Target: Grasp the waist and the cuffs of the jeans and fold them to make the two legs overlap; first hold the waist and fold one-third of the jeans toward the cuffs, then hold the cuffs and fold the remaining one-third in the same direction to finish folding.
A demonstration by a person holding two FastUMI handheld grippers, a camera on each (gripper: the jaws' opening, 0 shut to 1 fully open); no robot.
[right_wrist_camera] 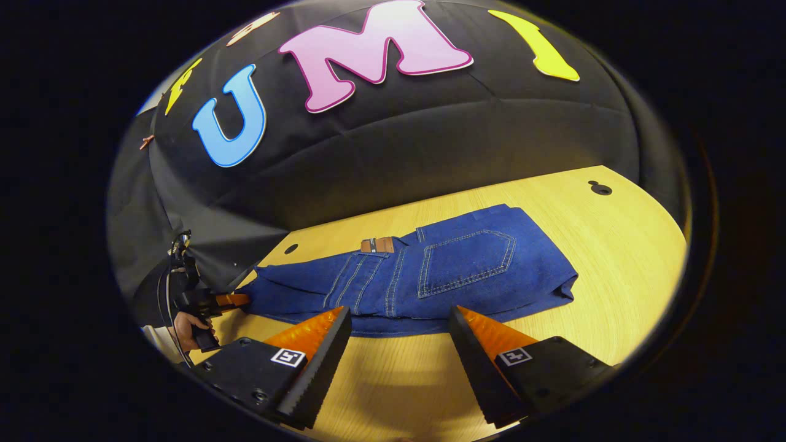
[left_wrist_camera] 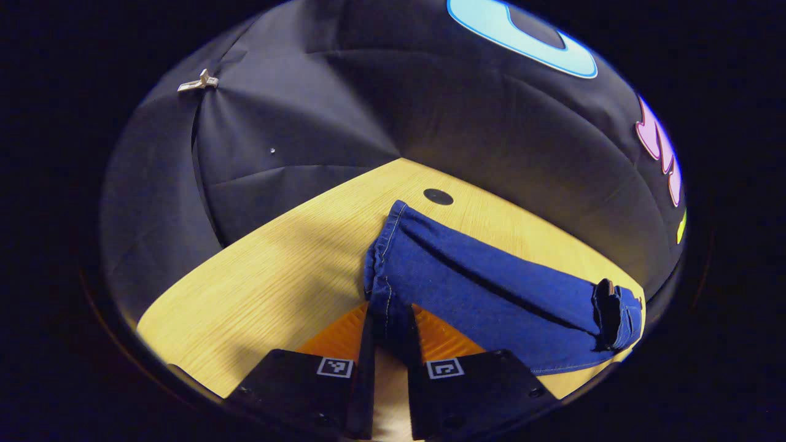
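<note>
- From my remote station I find the jeans [right_wrist_camera: 430,270] lying flat on the wooden table [right_wrist_camera: 626,264], already doubled lengthwise so that one leg lies over the other.
- In the right gripper view the waist end lies toward the right, with a stitched back pocket [right_wrist_camera: 470,261] facing up and a brown waistband patch [right_wrist_camera: 377,245] just behind it.
- The legs run away to the left of that view, tapering to the cuffs at the table's far left edge.
- The right gripper [right_wrist_camera: 399,319] stands with its jaws spread wide, just in front of the near edge of the denim. I see no cloth between its fingers [right_wrist_camera: 316,353], and I cannot tell whether the tips touch the fabric edge.
- The left gripper [left_wrist_camera: 390,325] is clamped on the cuffs [left_wrist_camera: 384,288]: in the left gripper view a narrow fold of denim is pinched between both fingers, which stand nearly together.
- In the right gripper view that same tool appears far off at the cuff end, with a hand [right_wrist_camera: 190,325] around its handle.
- From the left gripper view the jeans stretch away to the right, ending at the waist near the table's edge.
- A dark round cap [left_wrist_camera: 438,197] sits in the table surface just beyond the cuffs; another [right_wrist_camera: 600,189] lies well apart from the waist end.
</note>
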